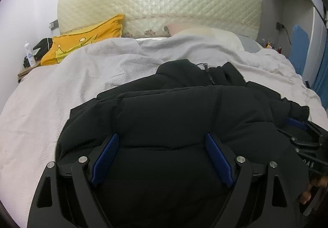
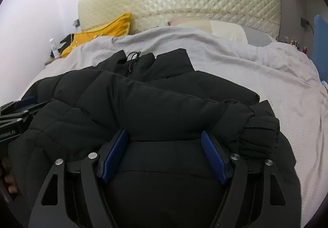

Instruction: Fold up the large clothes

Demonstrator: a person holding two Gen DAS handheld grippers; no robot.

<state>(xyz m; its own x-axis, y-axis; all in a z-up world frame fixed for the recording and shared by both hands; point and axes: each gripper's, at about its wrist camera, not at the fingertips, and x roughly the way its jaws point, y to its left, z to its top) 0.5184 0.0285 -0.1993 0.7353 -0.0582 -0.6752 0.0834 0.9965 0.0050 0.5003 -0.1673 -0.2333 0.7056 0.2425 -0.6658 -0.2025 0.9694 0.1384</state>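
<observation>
While the black jacket [image 1: 164, 117] lies bunched on the white blanket [image 1: 67, 88] of the bed, w/ its collar toward the quilted headboard [image 1: 155, 2], a bottle [image 1: 28, 53] and yellow pillow [image 1: 86, 39] sit at far left. Left gripper [image 1: 162, 142] is over the jacket's left part, jaws wide and opening, padding bulging between the blue pads, not clamped. Right gripper [image 2: 165, 135] is over the right part, jaws wide, same.

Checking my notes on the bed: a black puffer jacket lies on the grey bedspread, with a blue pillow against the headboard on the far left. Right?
One detail is wrong: the pillow is yellow, not blue, as the left wrist view shows. The rest holds: the black puffer jacket lies on the grey bedspread, and the pillow leans against the headboard on the far left.
</observation>
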